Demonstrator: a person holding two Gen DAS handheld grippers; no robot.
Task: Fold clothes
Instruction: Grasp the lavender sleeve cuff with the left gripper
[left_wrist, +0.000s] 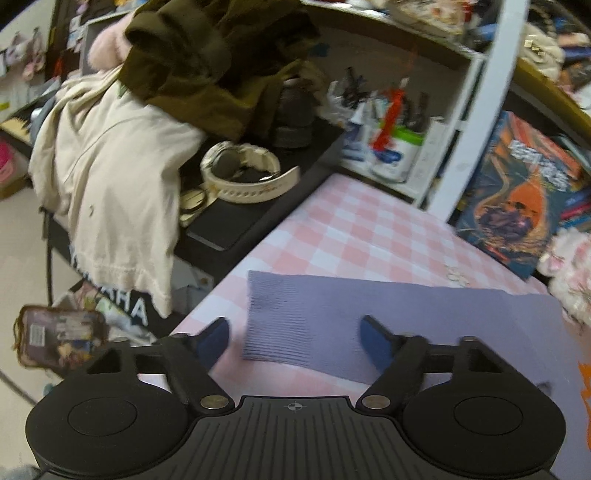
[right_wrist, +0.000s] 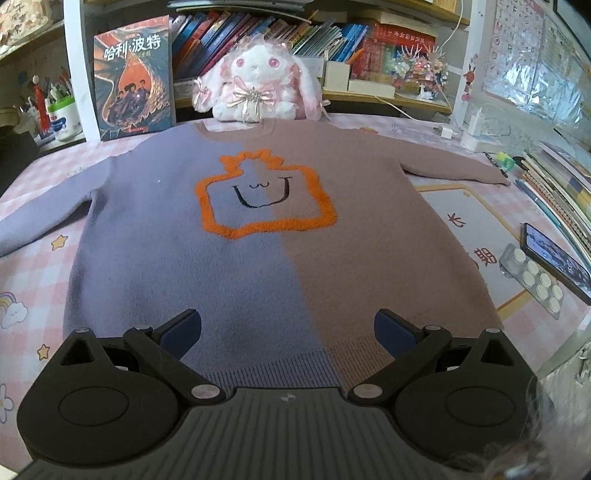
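A two-tone sweater, purple on the left half and brown on the right, lies flat and face up on the pink checked tablecloth. It has an orange outline figure on the chest, and both sleeves are spread out. My right gripper is open and empty, just above the sweater's bottom hem. In the left wrist view the purple sleeve's ribbed cuff lies on the cloth. My left gripper is open and empty, hovering over that cuff.
A plush rabbit and a book stand behind the collar, before a bookshelf. A phone, pill blister and stacked books lie right. Left of the table, a black keyboard holds a watch and piled clothes.
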